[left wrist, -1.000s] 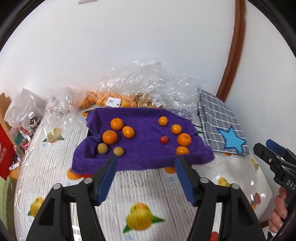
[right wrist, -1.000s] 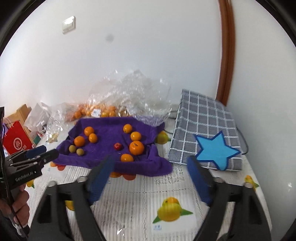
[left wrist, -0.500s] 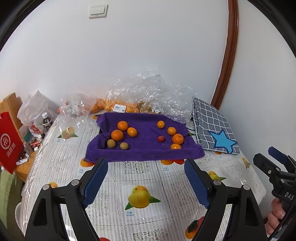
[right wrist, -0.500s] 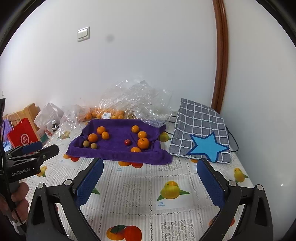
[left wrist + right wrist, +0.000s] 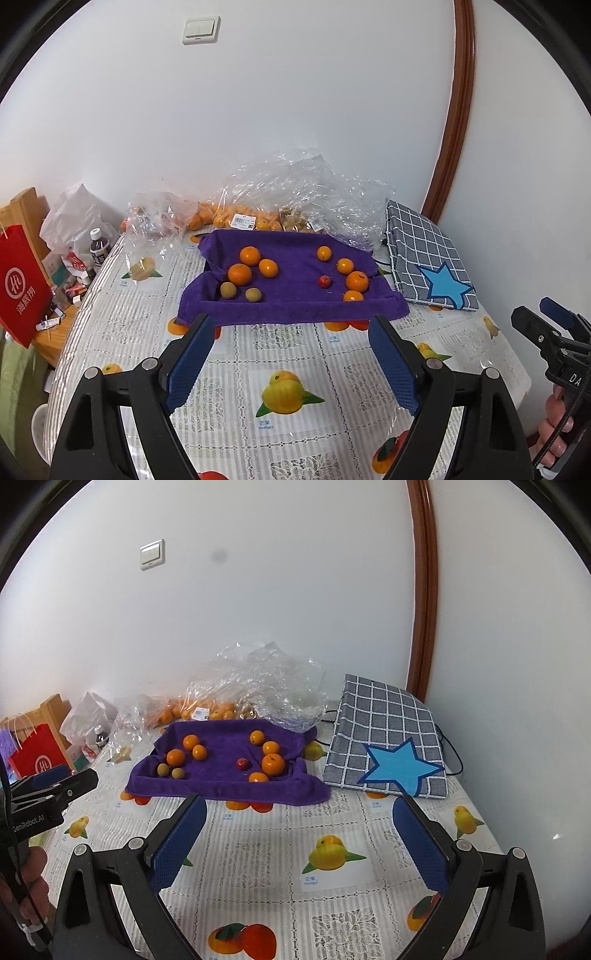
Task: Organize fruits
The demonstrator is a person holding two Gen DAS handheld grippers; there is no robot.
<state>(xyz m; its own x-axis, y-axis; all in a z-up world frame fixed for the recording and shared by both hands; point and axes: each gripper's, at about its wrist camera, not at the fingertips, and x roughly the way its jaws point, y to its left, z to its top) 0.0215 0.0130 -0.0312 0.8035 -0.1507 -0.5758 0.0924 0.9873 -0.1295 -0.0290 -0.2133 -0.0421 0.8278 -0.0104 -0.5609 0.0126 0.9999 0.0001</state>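
A purple towel (image 5: 295, 299) lies on the fruit-print tablecloth and carries several oranges: a left cluster (image 5: 239, 274) and a right group (image 5: 357, 281). Among them are a small red fruit (image 5: 325, 281) and two dull brownish round fruits (image 5: 228, 290). My left gripper (image 5: 291, 321) hovers open just in front of the towel's near edge, nothing between its blue pads. My right gripper (image 5: 298, 803) is open wide and empty, also short of the towel (image 5: 221, 779). Each view shows the other gripper at its side: the right one (image 5: 546, 332), the left one (image 5: 55, 786).
Crumpled clear plastic bags (image 5: 295, 184) holding more oranges (image 5: 221, 219) sit behind the towel against the wall. A grey checked bag with a blue star (image 5: 424, 254) lies to the right. Left of the table stand a red paper bag (image 5: 22, 288), a bottle (image 5: 99, 245) and clutter.
Both grippers drew back from the towel and rose a little, so more tablecloth shows. Both pairs of jaws widened early on and have since held still.
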